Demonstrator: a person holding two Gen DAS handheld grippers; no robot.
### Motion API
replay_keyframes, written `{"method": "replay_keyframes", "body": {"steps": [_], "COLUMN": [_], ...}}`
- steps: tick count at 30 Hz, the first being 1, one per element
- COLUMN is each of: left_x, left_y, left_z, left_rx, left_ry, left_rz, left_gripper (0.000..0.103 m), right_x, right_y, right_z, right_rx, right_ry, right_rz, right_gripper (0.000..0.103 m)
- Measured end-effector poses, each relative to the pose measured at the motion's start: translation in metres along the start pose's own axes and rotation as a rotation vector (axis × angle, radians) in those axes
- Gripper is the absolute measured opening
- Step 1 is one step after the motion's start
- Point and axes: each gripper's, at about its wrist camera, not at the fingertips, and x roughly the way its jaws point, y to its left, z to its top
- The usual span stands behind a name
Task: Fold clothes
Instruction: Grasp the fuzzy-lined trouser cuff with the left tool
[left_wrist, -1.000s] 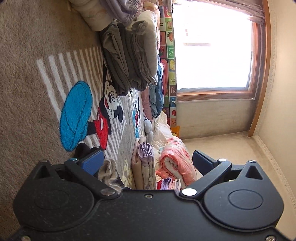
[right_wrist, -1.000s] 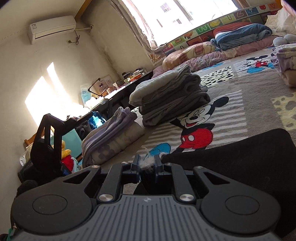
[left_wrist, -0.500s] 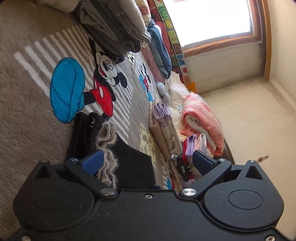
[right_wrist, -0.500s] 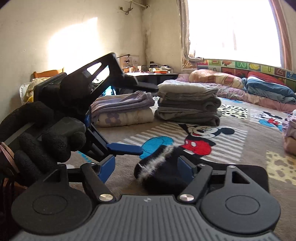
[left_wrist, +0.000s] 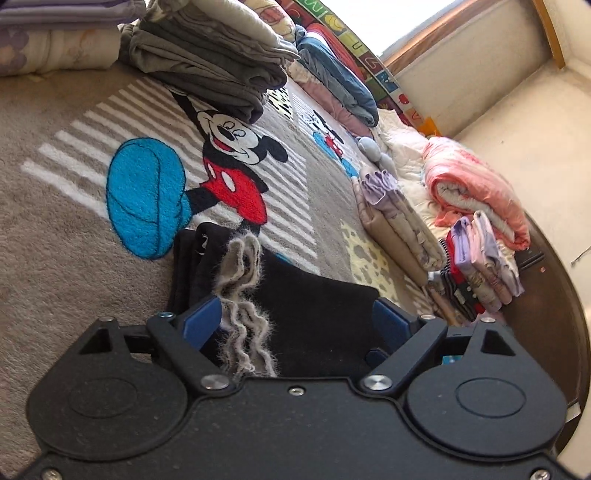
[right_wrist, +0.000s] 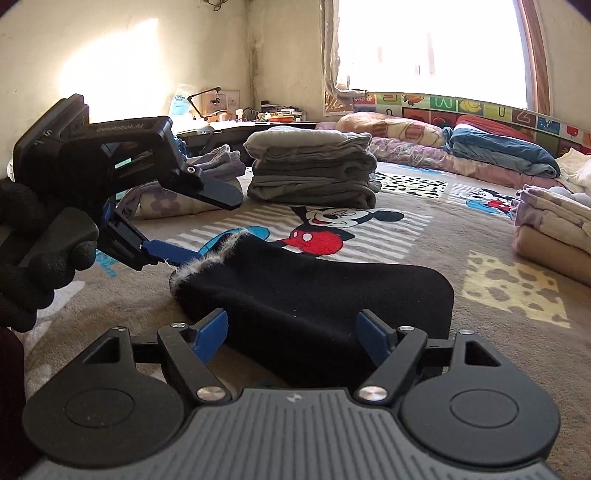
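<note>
One black garment (right_wrist: 314, 295), fur-trimmed, on rug (left_wrist: 55, 240): soft, light, limp; take by trim edge. Left gripper (left_wrist: 295, 321) just narrowing, right gripper (right_wrist: 293, 328) spread, both fingers ungripped.

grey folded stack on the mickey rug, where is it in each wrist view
Left wrist: grey folded stack at top, left of centre, tilted, above the Mickey figure.
Right wrist: grey folded stack at mid-height, centre, just behind the Mickey figure.
Shared landmark: the Mickey figure, with the black garment nearer the camera.
</note>
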Motion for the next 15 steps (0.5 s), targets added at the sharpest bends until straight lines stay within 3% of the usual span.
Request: {"method": "replay_keyframes", "body": {"steps": [4,6,9,10,13,15], "left_x": [0.016,0.025,0.033,0.034,0.031,0.027], "left_y": [-0.02,-0.026,-0.028,-0.027,-0.025,-0.03], "left_z": [-0.01,-0.016,-0.023,-0.024,-0.022,-0.022], "left_rx": [0.16,0.237,0.317,0.33,0.331,0.354], "left_ry": [-0.001,-0.012,-0.033,-0.041,-0.063,-0.093], "left_rz": [0.133,0.204,0.288,0.309,0.303,0.292], "left_gripper": [0.079,0.066,0.035,0.029,0.016,0.014], "right_x": [0.006,0.007,0.008,0.007,0.004,-0.002], "right_y": [-0.002,-0.001,0.0,0.0,0.001,0.002], "right_z": [-0.005,-0.005,-0.006,-0.006,-0.006,-0.006], "right_rx": [0.01,0.003,-0.001,-0.003,-0.007,-0.009], "right_ry": [-0.002,-0.003,0.0,-0.001,-0.015,-0.046], "right_rz": [0.008,0.014,0.018,0.018,0.022,0.01], "right_gripper": [0.077,0.079,0.081,0.081,0.081,0.081]}}
